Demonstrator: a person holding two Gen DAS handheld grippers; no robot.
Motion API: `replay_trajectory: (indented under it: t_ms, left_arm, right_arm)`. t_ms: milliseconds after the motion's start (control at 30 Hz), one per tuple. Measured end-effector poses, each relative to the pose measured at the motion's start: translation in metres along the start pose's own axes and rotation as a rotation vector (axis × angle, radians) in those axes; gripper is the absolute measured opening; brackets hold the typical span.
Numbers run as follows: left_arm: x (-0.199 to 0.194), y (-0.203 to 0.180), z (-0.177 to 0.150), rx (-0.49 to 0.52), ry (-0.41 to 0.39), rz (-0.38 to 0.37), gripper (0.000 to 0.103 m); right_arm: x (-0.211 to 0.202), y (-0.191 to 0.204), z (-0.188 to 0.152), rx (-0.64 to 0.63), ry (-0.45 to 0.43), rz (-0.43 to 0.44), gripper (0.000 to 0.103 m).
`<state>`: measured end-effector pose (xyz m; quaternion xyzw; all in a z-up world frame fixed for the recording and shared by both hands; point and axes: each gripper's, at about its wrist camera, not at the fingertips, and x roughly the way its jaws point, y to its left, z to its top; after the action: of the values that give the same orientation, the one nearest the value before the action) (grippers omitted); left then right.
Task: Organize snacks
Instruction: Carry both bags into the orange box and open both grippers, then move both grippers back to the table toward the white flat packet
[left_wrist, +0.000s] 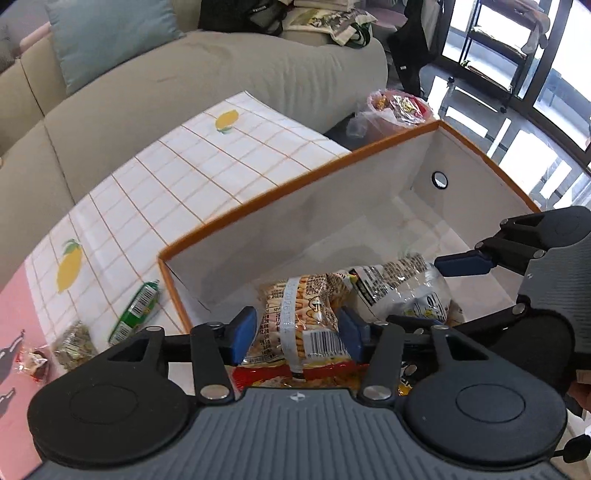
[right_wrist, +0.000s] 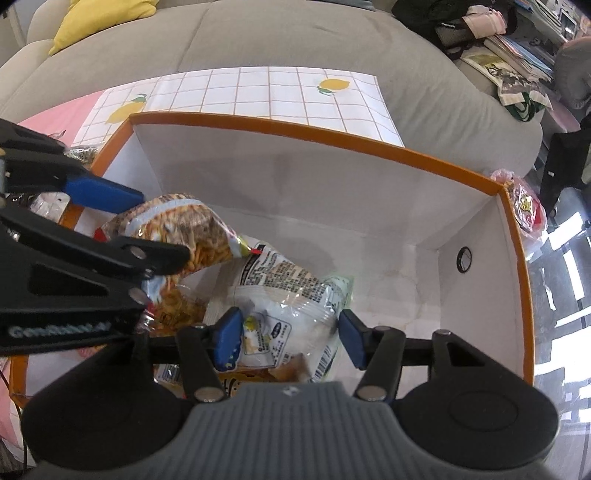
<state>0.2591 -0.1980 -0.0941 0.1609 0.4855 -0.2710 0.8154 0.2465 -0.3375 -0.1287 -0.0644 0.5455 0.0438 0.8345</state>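
An orange-rimmed white box (left_wrist: 258, 206) (right_wrist: 295, 129) stands on the lemon-print tablecloth. My left gripper (left_wrist: 297, 332) is over its near end, its blue pads on both sides of an orange biscuit-stick packet (left_wrist: 299, 317); in the right wrist view that packet (right_wrist: 184, 229) hangs lifted between the left gripper's fingers (right_wrist: 103, 194). My right gripper (right_wrist: 288, 338) is inside the box, its pads spread around a white clear-plastic snack bag (right_wrist: 291, 295), also in the left wrist view (left_wrist: 402, 288). More packets lie beneath.
On the cloth left of the box lie a green packet (left_wrist: 136, 312), a bag of greenish snacks (left_wrist: 72, 345) and a small red wrapper (left_wrist: 33, 363). A pink bin with wrappers (left_wrist: 399, 110) stands beyond the box. A grey sofa (left_wrist: 147, 110) borders the table.
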Motion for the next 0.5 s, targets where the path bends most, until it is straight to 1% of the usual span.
replay_trajectory:
  t_ms: [33, 67, 133, 233, 300, 500]
  left_arm:
    - [-0.003, 0.0, 0.001, -0.005, -0.002, -0.001, 0.067]
    - [-0.005, 0.001, 0.001, -0.011, -0.001, 0.0, 0.068]
    - [-0.011, 0.001, 0.003, -0.022, 0.005, 0.0, 0.071]
    - [-0.021, 0.0, 0.004, -0.022, -0.004, 0.008, 0.072]
    - [-0.029, 0.0, 0.003, -0.028, -0.014, 0.019, 0.073]
    - [-0.061, 0.005, -0.003, -0.054, -0.072, 0.014, 0.073]
  right_arm:
    - [-0.001, 0.0, 0.0, 0.002, -0.003, 0.0, 0.06]
    - [-0.002, 0.0, 0.001, 0.005, -0.005, -0.001, 0.061]
    - [-0.005, 0.0, 0.002, 0.014, -0.01, -0.007, 0.068]
    - [-0.012, -0.001, 0.003, 0.03, -0.026, -0.013, 0.077]
    - [-0.018, 0.0, 0.003, 0.037, -0.038, -0.021, 0.081]
    - [-0.043, 0.008, 0.0, 0.05, -0.09, -0.051, 0.09]
